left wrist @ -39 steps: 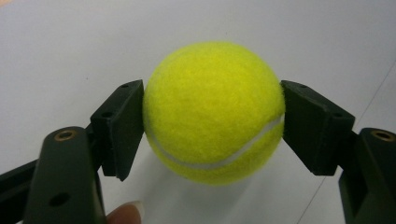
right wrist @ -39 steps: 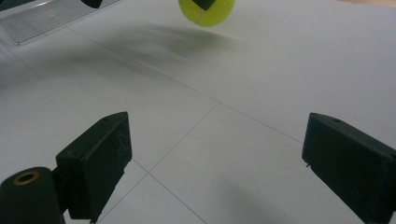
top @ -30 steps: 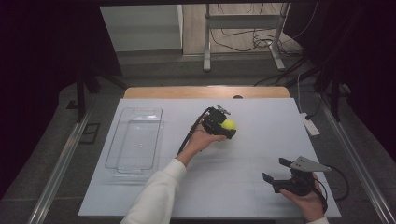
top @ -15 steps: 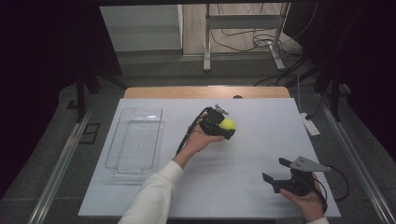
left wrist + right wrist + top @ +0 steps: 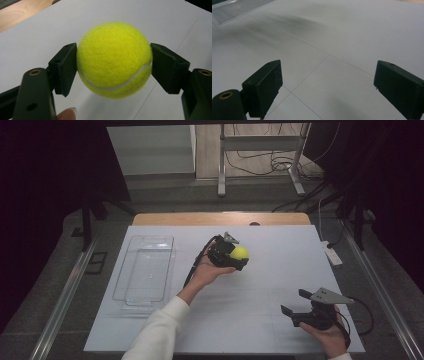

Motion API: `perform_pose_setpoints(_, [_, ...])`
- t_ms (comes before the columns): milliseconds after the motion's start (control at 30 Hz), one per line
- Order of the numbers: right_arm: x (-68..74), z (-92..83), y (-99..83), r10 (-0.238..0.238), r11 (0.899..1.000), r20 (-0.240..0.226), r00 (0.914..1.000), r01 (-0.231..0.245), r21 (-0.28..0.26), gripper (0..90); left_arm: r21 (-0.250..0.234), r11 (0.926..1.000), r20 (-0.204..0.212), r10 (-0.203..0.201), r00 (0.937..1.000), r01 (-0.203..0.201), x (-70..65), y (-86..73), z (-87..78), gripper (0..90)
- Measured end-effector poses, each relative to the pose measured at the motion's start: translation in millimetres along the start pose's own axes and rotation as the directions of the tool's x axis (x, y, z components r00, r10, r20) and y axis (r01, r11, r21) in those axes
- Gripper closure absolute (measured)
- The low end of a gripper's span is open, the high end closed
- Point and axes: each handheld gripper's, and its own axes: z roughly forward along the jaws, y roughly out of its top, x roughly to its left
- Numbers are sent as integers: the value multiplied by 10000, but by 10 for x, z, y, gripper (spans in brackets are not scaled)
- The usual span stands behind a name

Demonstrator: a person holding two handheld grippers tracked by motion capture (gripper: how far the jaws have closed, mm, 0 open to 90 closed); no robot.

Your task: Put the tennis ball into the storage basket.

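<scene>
Above the counter (image 5: 150, 330), left claw (image 5: 113, 60) pinches the tennis ball (image 5: 114, 59) only at its sides; any jolt could squirt it free, right claw (image 5: 329, 87) spread

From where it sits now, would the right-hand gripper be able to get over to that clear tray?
Probably yes, with a long reach. The right gripper has open, empty jaws, and the bare table lies between it and the clear tray. The left gripper, holding the tennis ball, sits farther back.

High view overlooks the white table (image 5: 250, 315); both gripper views skim it closely, sharing it.
</scene>
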Motion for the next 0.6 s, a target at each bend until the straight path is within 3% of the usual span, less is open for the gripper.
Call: perform_pose_setpoints(600, [8,-3,3,-4,10000,-15,10000,4,-37,86,-331,9994,-51,26,10000,-28,-8,-31,-172,274])
